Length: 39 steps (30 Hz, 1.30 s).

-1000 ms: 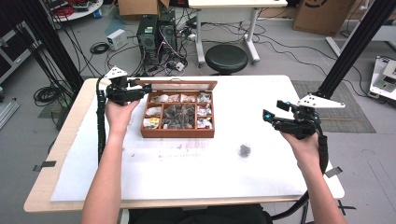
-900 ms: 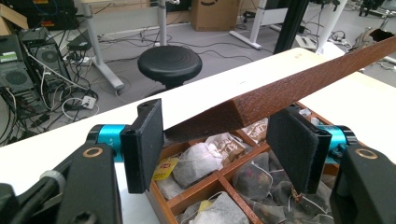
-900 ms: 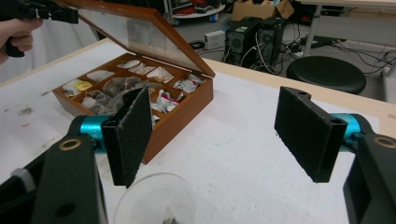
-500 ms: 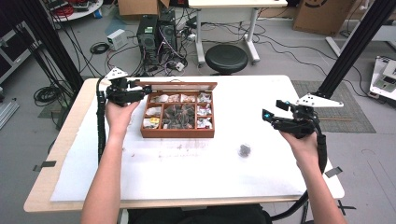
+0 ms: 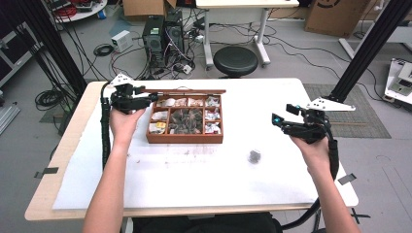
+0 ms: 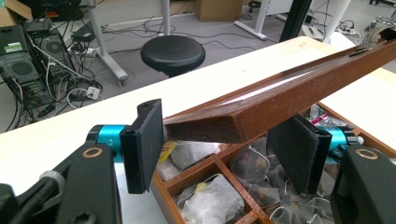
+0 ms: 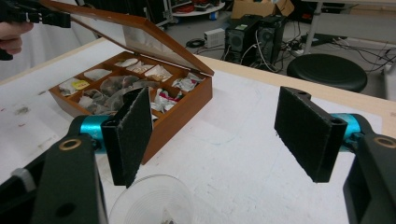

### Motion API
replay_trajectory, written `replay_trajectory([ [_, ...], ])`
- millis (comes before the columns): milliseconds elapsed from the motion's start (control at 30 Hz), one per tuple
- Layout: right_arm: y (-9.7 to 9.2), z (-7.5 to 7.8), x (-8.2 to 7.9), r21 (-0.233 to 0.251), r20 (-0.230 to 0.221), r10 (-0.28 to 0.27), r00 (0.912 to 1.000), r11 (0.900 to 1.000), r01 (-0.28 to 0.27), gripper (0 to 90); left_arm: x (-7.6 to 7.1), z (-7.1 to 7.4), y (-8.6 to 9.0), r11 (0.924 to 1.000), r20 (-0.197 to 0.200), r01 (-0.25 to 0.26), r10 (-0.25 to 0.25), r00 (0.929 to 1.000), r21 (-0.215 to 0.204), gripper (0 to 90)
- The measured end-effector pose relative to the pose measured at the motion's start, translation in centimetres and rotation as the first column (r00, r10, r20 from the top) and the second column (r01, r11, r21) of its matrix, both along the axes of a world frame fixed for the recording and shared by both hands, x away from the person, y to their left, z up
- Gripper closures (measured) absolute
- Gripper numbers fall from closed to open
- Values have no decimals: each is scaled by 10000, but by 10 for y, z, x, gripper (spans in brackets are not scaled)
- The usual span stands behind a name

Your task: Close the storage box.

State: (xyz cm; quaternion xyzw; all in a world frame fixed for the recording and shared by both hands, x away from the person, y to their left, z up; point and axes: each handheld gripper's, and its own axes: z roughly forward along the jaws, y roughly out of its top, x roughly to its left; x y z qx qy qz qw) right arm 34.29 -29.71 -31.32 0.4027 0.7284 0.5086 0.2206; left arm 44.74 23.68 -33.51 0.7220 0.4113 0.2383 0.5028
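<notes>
With my left gripper point(image 6: 219, 140) spread around the raised lid point(image 6: 289, 88) of the tea-bag box point(image 5: 185, 138), my right gripper point(image 7: 219, 135) hangs agape over the worktop point(image 5: 194, 179), nothing yet picked.

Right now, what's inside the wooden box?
The wooden box has a grid of compartments holding tea bags, some in paper wrappers. The raised lid, with the left gripper at its corner, hides part of the back row in the right gripper view.
</notes>
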Motion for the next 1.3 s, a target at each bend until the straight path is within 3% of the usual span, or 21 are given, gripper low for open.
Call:
replay_trajectory([
  [400,0,-1,0,7,-23,-2,10000,10000,2,285,-7,-6,0,9999,-128,10,-8,9999,140,359],
  [1300,2,-4,1,-20,-50,19,10000,10000,-19,285,-23,-20,-3,9988,-696,-493,487,9964,-73,339],
])
